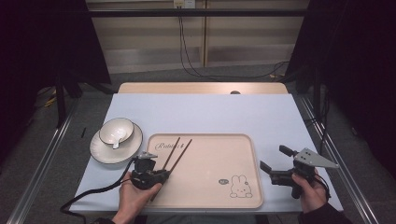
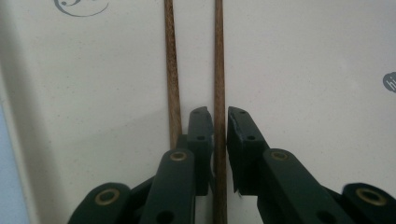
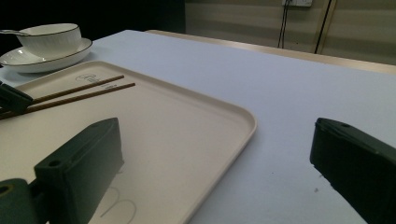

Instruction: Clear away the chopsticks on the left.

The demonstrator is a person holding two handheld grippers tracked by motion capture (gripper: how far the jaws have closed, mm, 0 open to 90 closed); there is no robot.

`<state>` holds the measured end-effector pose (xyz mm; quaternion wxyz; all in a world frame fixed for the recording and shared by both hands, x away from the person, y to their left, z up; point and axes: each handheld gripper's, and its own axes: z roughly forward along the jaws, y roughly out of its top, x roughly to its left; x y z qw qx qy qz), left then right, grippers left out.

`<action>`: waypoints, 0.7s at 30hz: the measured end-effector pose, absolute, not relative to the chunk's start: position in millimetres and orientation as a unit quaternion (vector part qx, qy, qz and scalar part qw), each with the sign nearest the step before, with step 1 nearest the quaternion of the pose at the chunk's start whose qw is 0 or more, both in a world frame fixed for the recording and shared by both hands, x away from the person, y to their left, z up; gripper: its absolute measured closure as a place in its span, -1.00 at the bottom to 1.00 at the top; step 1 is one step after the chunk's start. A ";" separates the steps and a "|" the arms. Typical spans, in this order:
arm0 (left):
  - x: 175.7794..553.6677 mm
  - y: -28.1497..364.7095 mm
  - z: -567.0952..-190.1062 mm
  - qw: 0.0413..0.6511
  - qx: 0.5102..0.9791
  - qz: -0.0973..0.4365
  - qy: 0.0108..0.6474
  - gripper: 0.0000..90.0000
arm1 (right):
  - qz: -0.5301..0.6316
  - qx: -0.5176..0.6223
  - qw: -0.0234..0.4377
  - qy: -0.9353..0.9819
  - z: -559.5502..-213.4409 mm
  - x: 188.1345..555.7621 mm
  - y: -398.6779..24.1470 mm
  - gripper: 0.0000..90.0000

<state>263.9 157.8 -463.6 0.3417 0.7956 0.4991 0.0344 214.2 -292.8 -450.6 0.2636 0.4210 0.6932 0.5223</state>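
With my left gripper [image 2: 219, 128] I pinch one chopstick [image 2: 218, 56] on the tray [image 1: 243, 144], its twin [image 2: 172, 70] lies beside, and my right gripper [image 1: 274, 163] waits spread.

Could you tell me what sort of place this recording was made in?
Probably a lab recording station rather than a dining room: a white-topped table between dark curtains, loose cables on the floor, and a staged tray with chopsticks.

The high view looks forward and down over the whole tabletop [image 1: 201, 112], while each tool-mounted view looks along its jaws from close, low range, both sharing the tray [image 3: 196, 140] and chopsticks [image 2: 218, 70].
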 end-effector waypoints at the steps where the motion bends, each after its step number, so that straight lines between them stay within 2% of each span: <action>1: 264.2 158.7 -463.3 0.341 0.798 0.031 0.495 0.76 | 0.522 0.421 0.263 0.693 -450.6 214.2 -292.7 -0.95; 7: 263.1 158.9 -462.0 0.351 0.804 0.027 0.479 0.58 | 0.523 0.421 0.263 0.693 -450.4 214.2 -292.8 -0.95; 10: 262.3 160.7 -457.7 0.373 0.801 0.036 0.467 0.42 | 0.523 0.420 0.263 0.693 -450.4 214.3 -292.9 -0.95; 21: 255.8 180.8 -436.3 0.422 0.808 0.079 0.405 -0.48 | 0.525 0.421 0.262 0.692 -450.2 214.0 -292.9 -0.95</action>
